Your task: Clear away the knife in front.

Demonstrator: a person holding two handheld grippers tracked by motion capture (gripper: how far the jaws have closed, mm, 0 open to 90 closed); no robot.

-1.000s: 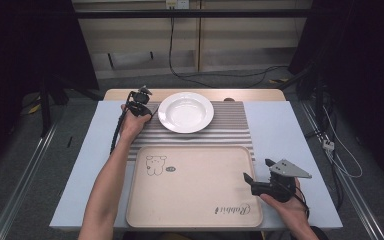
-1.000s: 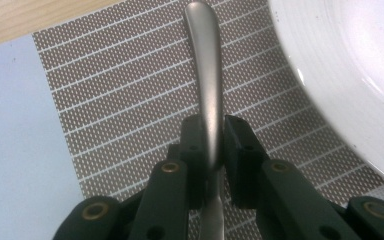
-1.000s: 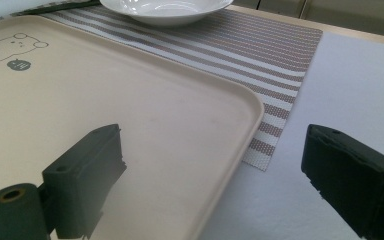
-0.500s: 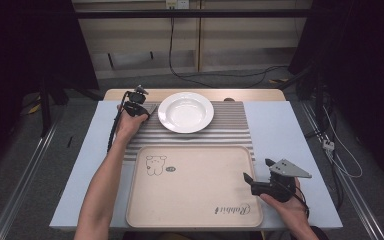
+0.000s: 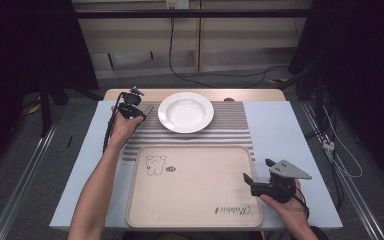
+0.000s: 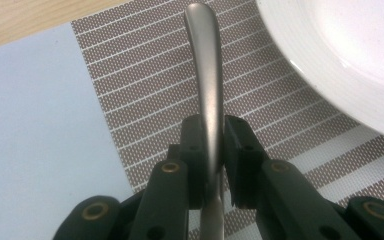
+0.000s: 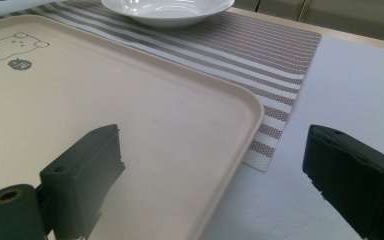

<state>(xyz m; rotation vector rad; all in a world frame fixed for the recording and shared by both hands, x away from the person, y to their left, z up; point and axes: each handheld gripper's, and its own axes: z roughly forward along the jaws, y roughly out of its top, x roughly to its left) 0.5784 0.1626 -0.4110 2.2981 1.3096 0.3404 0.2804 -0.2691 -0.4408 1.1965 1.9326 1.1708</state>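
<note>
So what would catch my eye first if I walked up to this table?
Probably the white plate at the far side of the striped mat, with the left gripper beside it clamped on a metal utensil handle. Nearer, a big beige tray lies bare, the right gripper open at its edge.

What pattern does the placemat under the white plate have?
Brown and pale stripes on the placemat, woven texture; clearest in the left gripper view.

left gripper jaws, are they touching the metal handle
Touching. The left gripper view shows the left gripper clamped on the metal handle, both pads pressed against its sides.
</note>
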